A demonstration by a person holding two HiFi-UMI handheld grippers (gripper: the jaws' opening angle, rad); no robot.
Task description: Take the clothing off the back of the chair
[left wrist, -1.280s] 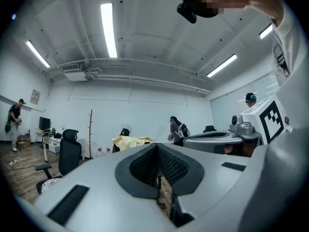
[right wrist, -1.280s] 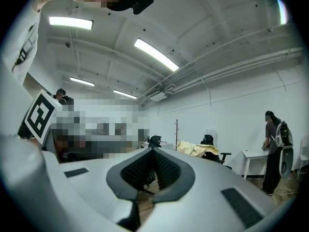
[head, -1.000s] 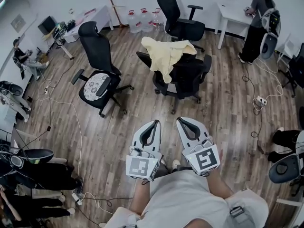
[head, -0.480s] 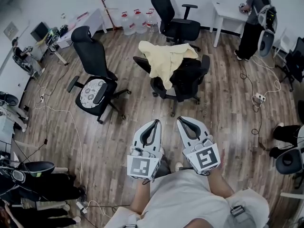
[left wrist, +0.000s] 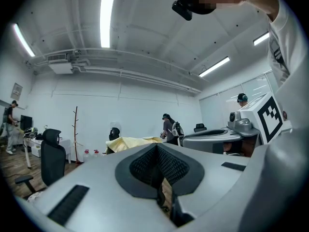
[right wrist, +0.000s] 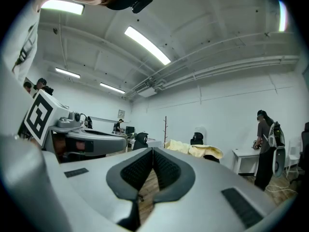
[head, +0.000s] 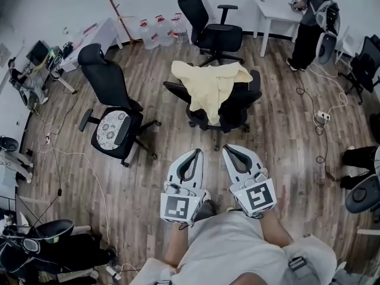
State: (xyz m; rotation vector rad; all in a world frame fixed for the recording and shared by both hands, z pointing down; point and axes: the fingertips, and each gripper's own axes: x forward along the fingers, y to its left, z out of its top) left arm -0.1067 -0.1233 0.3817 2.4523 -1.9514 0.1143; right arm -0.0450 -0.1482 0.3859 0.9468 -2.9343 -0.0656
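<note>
Standing short of the black mesh office chair [head: 242, 103], you had left gripper [head: 194, 153] and right gripper [head: 228, 149] clenched empty; its draped pale yellow cloth garment [head: 209, 83] wasn't reachable.

The wood-plank floor [head: 279, 150] ahead of me carries black office chairs [head: 113, 129], 3 water jugs [head: 159, 31] and loose cables [head: 104, 192]. A yellow garment [head: 209, 83] drapes the back of the nearest chair [head: 240, 104].

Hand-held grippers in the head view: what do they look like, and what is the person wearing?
The left hand-held gripper and right hand-held gripper are light grey, each with two curved jaws lined in black ribbed padding. Each carries a white cube bearing black square markers. The person wears a pale shirt.
</note>
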